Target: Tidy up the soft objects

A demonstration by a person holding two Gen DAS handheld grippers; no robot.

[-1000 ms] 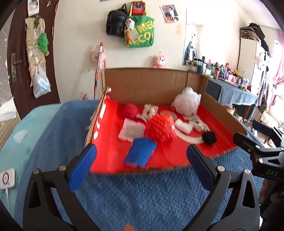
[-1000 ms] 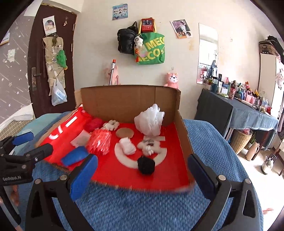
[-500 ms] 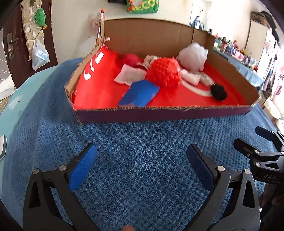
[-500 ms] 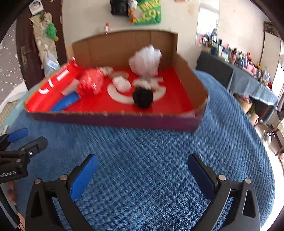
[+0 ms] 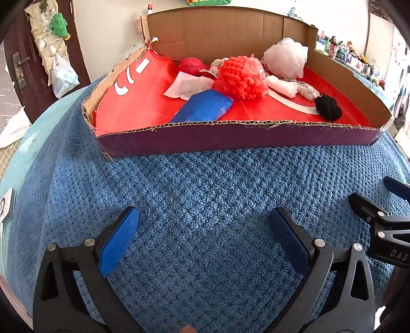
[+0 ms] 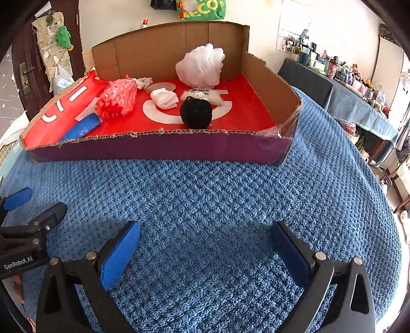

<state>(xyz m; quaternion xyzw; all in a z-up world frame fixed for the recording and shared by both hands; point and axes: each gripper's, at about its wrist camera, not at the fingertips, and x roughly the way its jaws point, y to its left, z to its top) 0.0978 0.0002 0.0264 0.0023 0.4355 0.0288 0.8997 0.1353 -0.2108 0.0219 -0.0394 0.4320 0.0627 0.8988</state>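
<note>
Both grippers have drawn back from the cardboard tray [image 5: 230, 138] since a second ago, when their fingers framed its red floor; its purple front wall now lies well ahead of them across bare blue blanket [image 5: 205, 194]. The left gripper [image 5: 205, 235] hovers over the blanket with its blue-padded fingers [image 5: 118, 240] spread wide and nothing between them. The right gripper [image 6: 205, 246] is likewise wide apart and empty, over the same blanket, and each gripper shows at the edge of the other's view. Inside the tray the soft objects lie scattered: a blue pouch [image 5: 205, 106] rests nearest the front wall toward the left, partly over a white cloth [image 5: 189, 85]. Just behind it sits a red knobbly ball [image 5: 243, 79], with a dark red yarn ball [image 5: 191, 66] farther back on the left. A white fluffy puff [image 6: 202, 66] stands near the tall cardboard back wall. A folded white piece [image 6: 164, 98] lies beside a small white plush [image 5: 306, 90], and a black yarn ball [image 6: 196, 112] sits close to the front wall toward the right. Beyond the tray, a green bag [image 6: 202, 10] hangs on the wall.
</note>
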